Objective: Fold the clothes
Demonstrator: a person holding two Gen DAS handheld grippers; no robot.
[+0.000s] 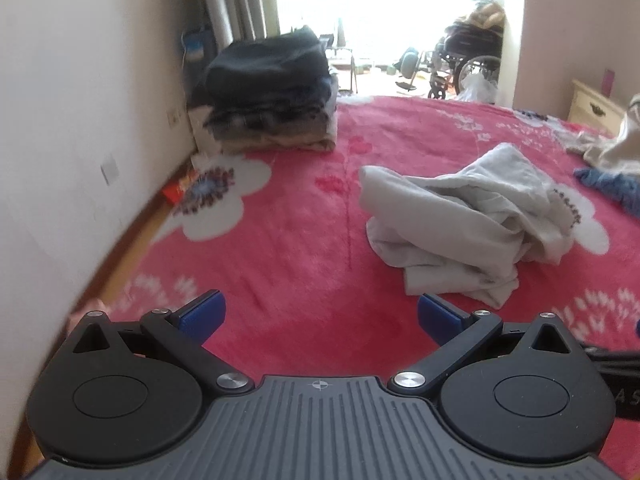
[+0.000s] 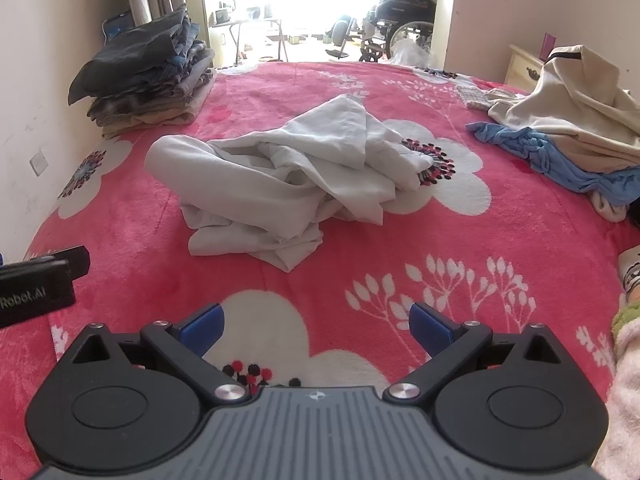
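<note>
Pink fleece with white flowers covers the bed [image 1: 304, 248] in the left wrist view, with a wall on the left and a bright doorway far off. The left gripper [image 1: 320, 316] hangs low over the blanket, its blue fingers spread wide with nothing between them. A crumpled grey garment [image 1: 460, 216] lies just ahead and to the right, and a stack of folded clothes [image 1: 272, 92] sits far left by the wall.

From the right wrist view, the right gripper [image 2: 316, 320] is likewise wide apart and empty, above a white flower. The grey garment [image 2: 288, 176] lies in the middle of the bed, ahead and a little left. An unsorted heap of cream and blue clothes [image 2: 560, 136] sits far right.

That garment looks thin, light and limp, so it should slump and drag on the fleece. The near hem corner [image 2: 288, 260] or the left rounded edge looks like the easiest place to pinch.
</note>
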